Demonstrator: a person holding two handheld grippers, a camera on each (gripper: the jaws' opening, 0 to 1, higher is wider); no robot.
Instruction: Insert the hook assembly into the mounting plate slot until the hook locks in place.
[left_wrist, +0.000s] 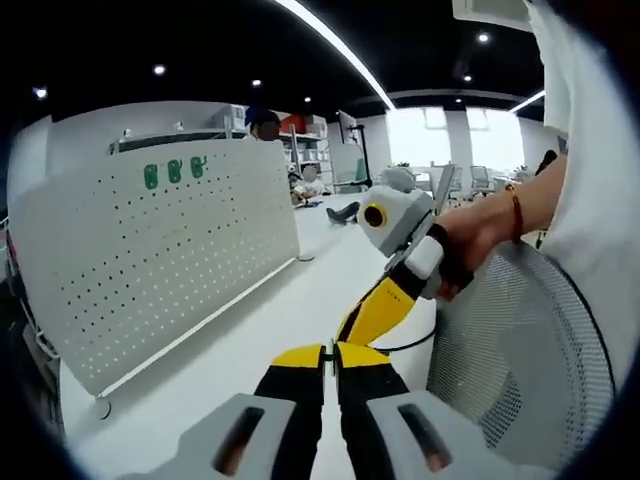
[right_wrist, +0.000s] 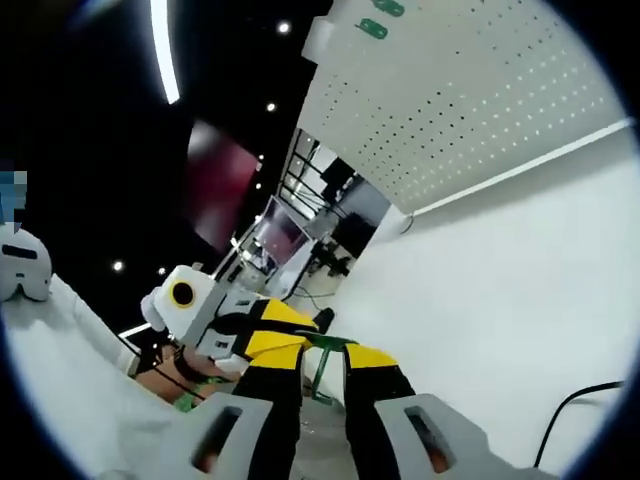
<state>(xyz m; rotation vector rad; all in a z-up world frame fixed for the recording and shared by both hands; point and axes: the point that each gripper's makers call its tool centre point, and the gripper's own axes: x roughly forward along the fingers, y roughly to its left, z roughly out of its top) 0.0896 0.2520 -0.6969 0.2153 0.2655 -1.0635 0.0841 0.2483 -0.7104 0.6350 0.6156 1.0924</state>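
The right tool (right_wrist: 322, 352) pinches a thin green wire hook (right_wrist: 322, 362); the left tool (left_wrist: 330, 362) is closed, empty. The white perforated pegboard (left_wrist: 150, 260) stands at ten o'clock on the white desk (left_wrist: 290, 310).

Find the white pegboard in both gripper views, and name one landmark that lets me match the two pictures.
Left gripper view: the white pegboard stands at left and centre, upright on the white table.
Right gripper view: it fills the upper right, rolled with the camera, its lower edge running diagonally.
Shared landmark: the green clips near the board's top edge, at the top of the right gripper view.
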